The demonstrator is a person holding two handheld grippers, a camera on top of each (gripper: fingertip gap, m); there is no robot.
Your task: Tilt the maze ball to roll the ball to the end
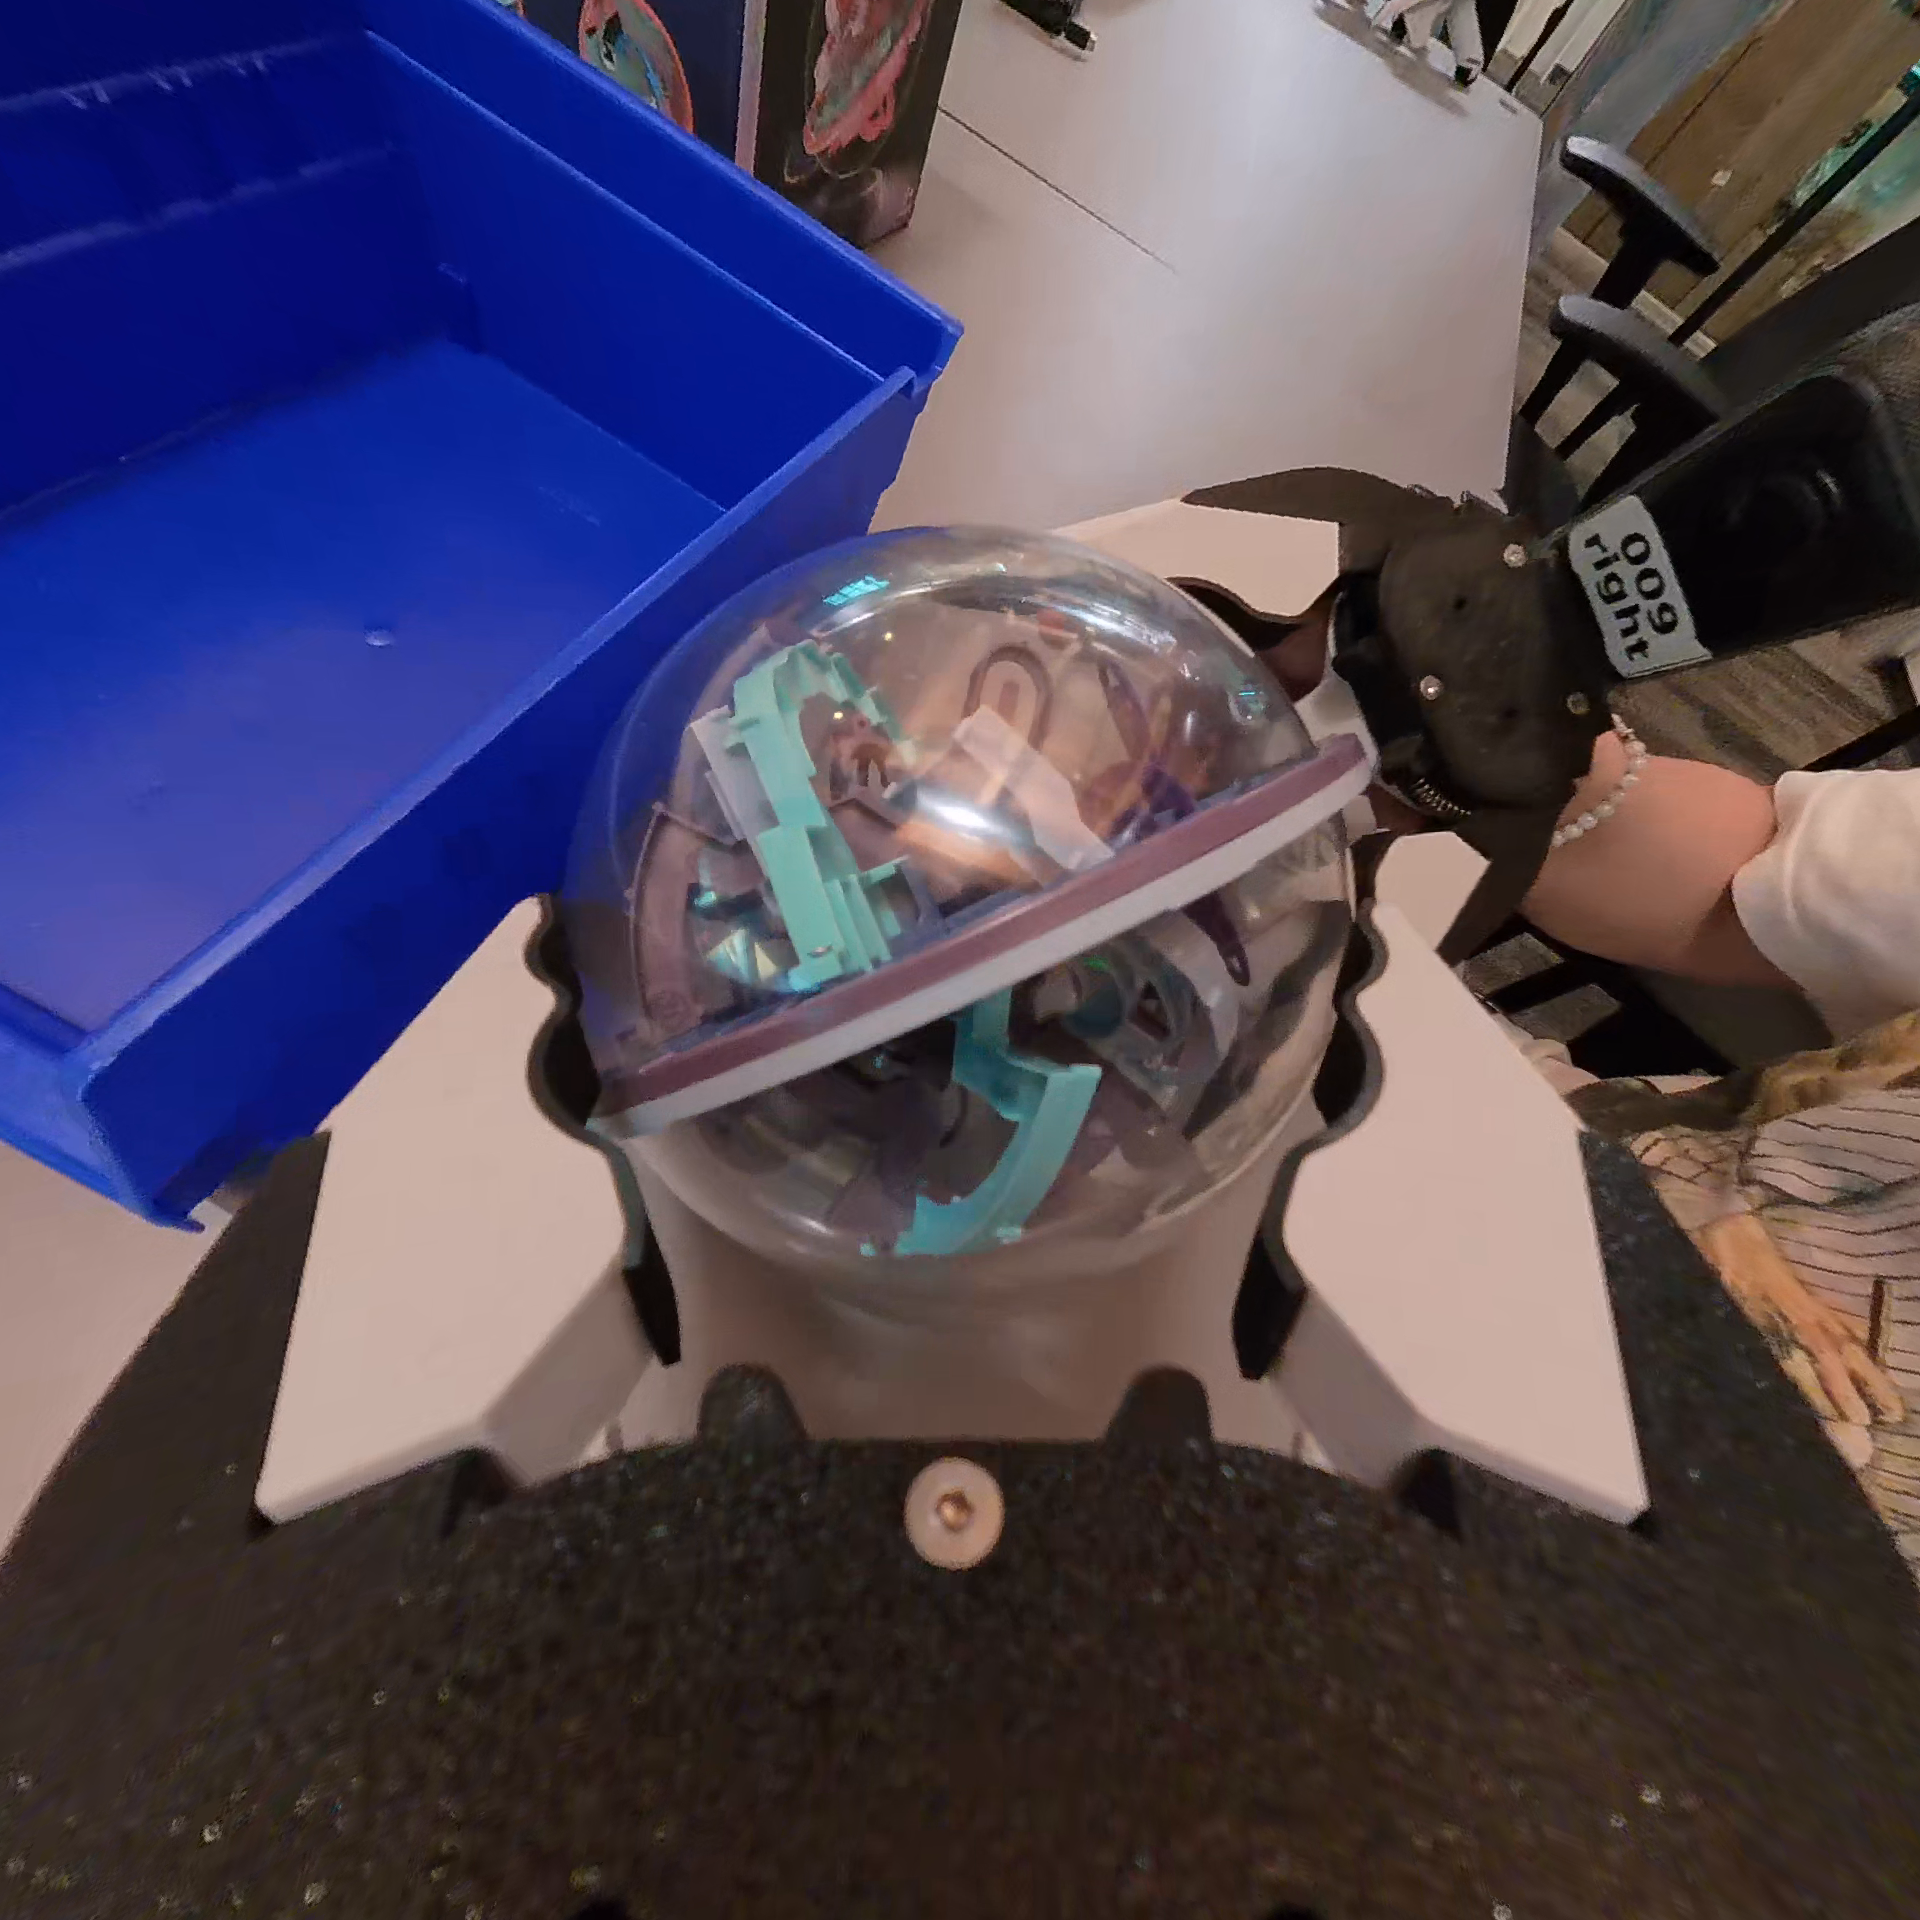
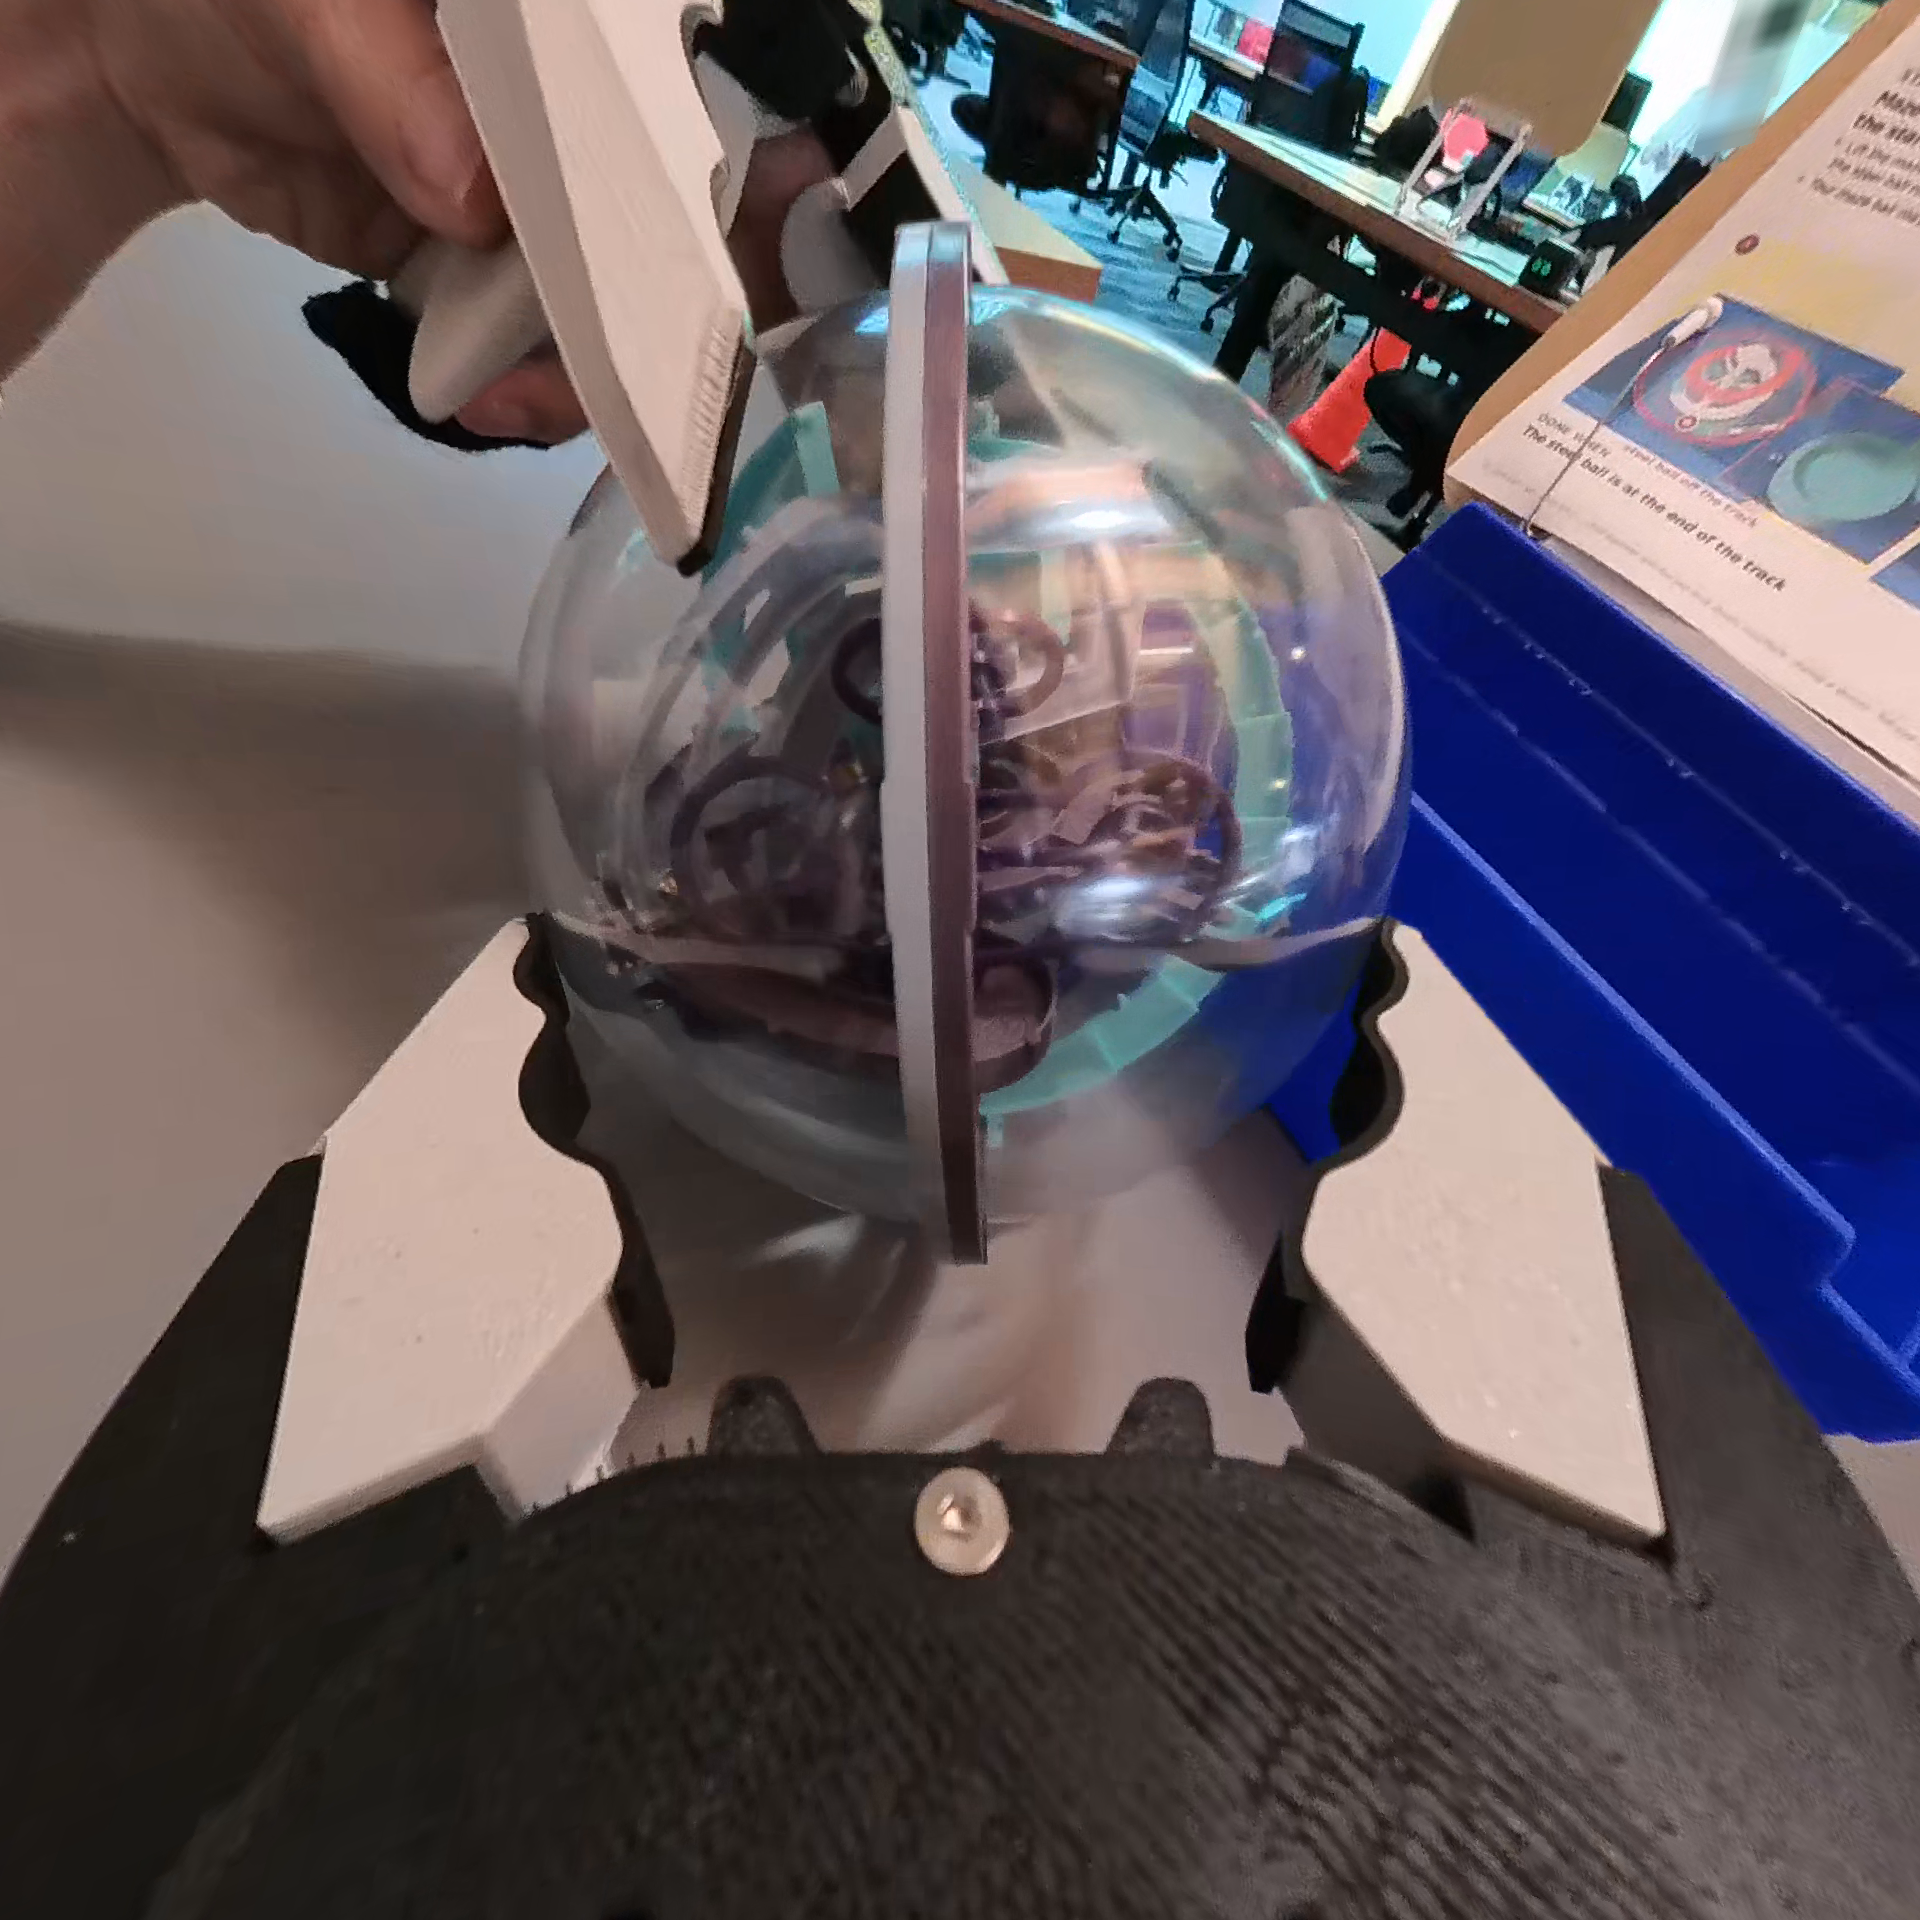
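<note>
The maze ball [image 1: 935, 883] is a clear sphere with teal and purple tracks inside and a purple-and-white ring around its middle. My left gripper [image 1: 956, 997] is shut on it, with a pad pressed against each side, and holds it above the white table [image 1: 1195, 312]. My right gripper [image 2: 961, 997] is shut on the same maze ball [image 2: 966, 748] from the other side. Its black body [image 1: 1475, 665] shows beyond the sphere in the left wrist view. The ring stands upright in the right wrist view and slants in the left. I cannot make out the small ball inside.
A blue plastic bin [image 1: 364, 623] stands right beside the sphere; it also shows in the right wrist view [image 2: 1662, 883]. A printed sheet on a cardboard board [image 2: 1714, 395] leans behind the bin. A person's arm [image 1: 1662, 873] and black chairs [image 1: 1631, 260] are at the right.
</note>
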